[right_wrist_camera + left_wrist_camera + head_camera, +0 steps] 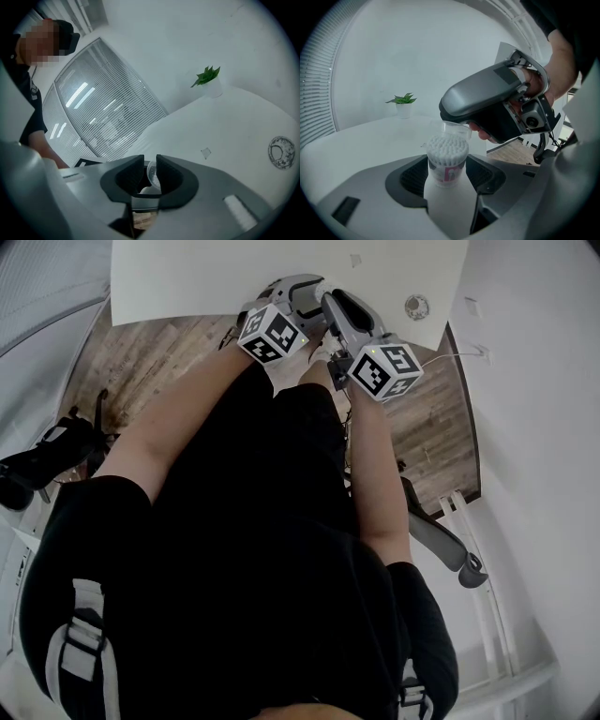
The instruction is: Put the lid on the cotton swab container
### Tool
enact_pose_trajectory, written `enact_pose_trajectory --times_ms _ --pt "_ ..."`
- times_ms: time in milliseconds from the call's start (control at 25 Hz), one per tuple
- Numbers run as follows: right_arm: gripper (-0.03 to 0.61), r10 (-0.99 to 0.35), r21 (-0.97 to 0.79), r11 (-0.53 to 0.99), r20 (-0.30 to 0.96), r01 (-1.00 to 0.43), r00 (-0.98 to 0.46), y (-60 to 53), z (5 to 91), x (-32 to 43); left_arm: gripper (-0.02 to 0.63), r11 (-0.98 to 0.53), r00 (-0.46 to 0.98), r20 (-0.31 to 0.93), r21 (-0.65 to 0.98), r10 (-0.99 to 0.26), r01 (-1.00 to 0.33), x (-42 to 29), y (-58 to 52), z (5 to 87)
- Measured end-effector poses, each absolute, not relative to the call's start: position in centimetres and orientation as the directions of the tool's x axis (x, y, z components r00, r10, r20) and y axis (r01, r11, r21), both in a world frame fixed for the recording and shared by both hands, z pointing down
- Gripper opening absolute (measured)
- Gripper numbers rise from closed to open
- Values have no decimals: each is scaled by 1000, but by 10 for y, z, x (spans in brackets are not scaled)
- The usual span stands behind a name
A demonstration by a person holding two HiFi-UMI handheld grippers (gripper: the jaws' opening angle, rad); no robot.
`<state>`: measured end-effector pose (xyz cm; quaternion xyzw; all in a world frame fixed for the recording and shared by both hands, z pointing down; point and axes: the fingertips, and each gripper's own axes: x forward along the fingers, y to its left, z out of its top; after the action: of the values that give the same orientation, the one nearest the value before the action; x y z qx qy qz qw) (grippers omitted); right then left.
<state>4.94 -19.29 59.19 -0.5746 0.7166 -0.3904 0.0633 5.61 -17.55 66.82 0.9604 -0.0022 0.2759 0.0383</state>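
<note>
Left gripper (449, 169): jaws wide, clamped on the sides of the container.
Container (447, 154): upright between the left jaws, open, packed with white swabs.
Lid (456, 129): clear and tilted, just above and behind the swab tips; I cannot tell whether it touches them.
Right gripper (150, 167): jaws narrow, pinching the lid; it reaches in from the right over the container.
Table (361, 136): white, beyond both grippers.
Plant (403, 104): small, in a white pot, far back on the table.
</note>
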Motion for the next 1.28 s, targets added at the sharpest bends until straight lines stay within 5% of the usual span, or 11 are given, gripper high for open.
enact_pose_trajectory --times_ms 560,1040,1280 --pt "91 -793 -480 50 514 -876 -327 -198 615 30 255 -994 847 530 106 44 -15 55 -172 672" --pt "17 -756 -332 4 616 -943 -220 -200 622 35 262 -995 853 519 105 55 1 53 -172 666" --pt "18 -752 -382 -19 615 -924 -238 -198 621 35 284 -995 842 535 104 64 10 36 -171 663"
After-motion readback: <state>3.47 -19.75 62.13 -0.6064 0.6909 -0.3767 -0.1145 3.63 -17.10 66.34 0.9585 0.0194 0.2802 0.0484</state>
